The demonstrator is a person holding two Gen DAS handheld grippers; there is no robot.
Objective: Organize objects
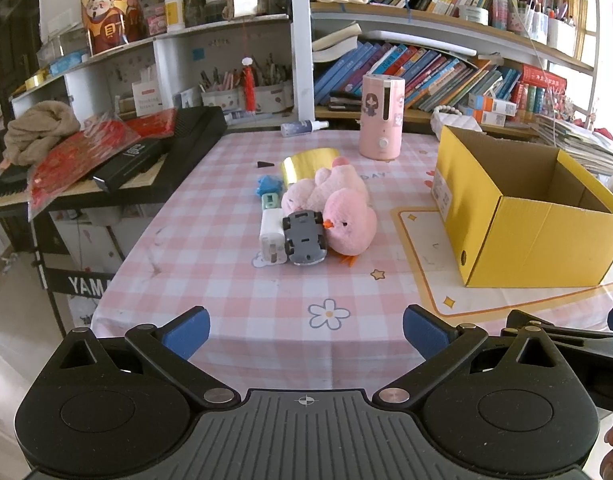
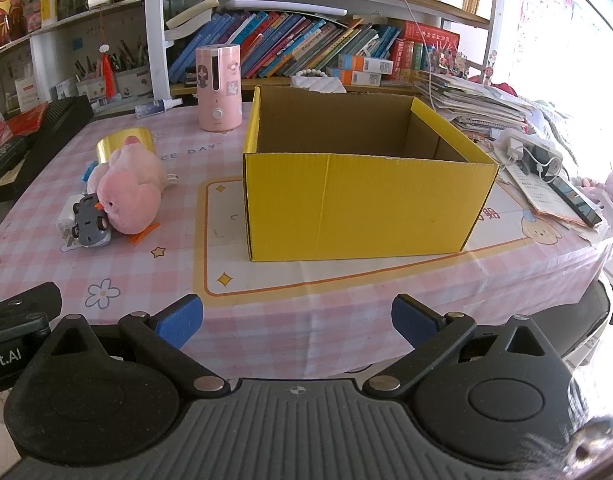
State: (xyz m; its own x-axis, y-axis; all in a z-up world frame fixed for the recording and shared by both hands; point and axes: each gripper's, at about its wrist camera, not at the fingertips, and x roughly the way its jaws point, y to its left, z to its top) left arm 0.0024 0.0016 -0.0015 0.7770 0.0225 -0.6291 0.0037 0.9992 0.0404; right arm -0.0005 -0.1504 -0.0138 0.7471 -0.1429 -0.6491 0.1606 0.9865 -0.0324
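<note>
At frame centre, left wrist view: your pile, with pink plush chick [image 1: 348,222], grey toy car [image 1: 304,238] on its side touching it, and white charger [image 1: 272,236] beside the car.
Behind the pile: gold roll [image 1: 306,162], blue star toy [image 1: 268,185].
Right of frame: yellow box [image 1: 526,208], top open.
Your left gripper [image 1: 306,332]: spread wide, holding nothing.
Your right gripper [image 2: 296,322]: spread wide, holding nothing, facing the box.
Under everything: pink checked tablecloth [image 1: 210,216].
</note>
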